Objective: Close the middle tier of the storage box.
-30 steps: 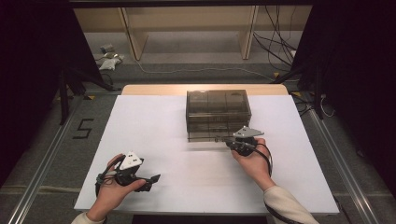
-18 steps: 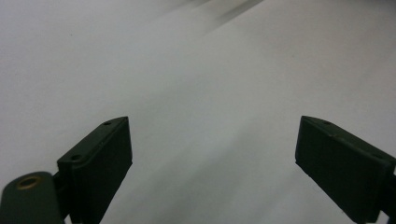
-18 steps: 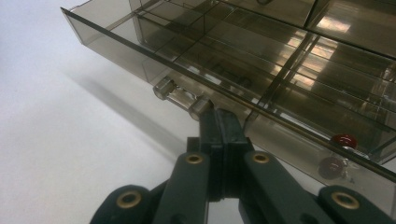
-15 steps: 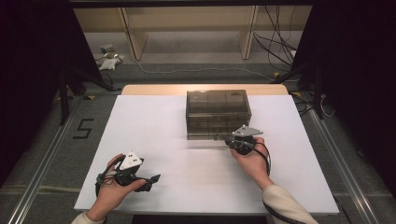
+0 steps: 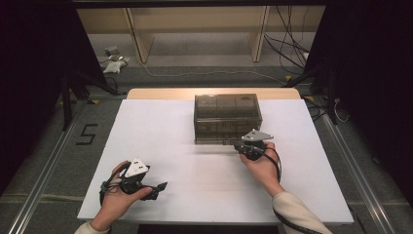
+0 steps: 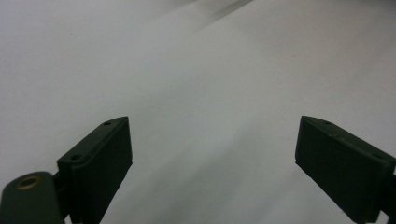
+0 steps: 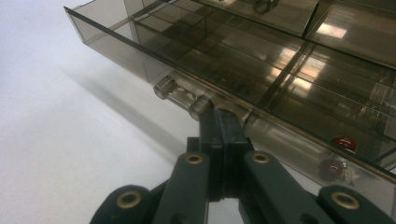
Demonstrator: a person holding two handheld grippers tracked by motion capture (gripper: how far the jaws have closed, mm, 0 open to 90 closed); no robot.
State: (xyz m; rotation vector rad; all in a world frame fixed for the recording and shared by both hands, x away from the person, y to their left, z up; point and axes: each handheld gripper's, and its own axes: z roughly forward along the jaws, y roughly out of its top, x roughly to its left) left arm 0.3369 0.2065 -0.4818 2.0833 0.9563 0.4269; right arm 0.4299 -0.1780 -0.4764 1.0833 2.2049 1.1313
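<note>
A smoky see-through drawer cabinet (image 5: 226,114) stands on the white table (image 5: 160,126), right of centre and towards the back. Its bottom drawer (image 7: 224,46) is drawn out a little and shows several divided compartments; small red pieces (image 7: 343,142) lie in one of them. My right gripper (image 5: 238,145) sits at the cabinet's front, and its jaws (image 7: 222,116) are pressed together on the drawer's clear handle (image 7: 182,95). My left gripper (image 5: 158,187) rests near the table's front left corner, far from the cabinet, its jaws (image 6: 212,158) wide apart over bare white surface.
A wooden strip (image 5: 160,92) runs along the table's far edge. Beyond it the floor holds cables (image 5: 292,53) and wooden furniture legs (image 5: 139,36). A "5" (image 5: 87,134) is marked on the floor left of the table.
</note>
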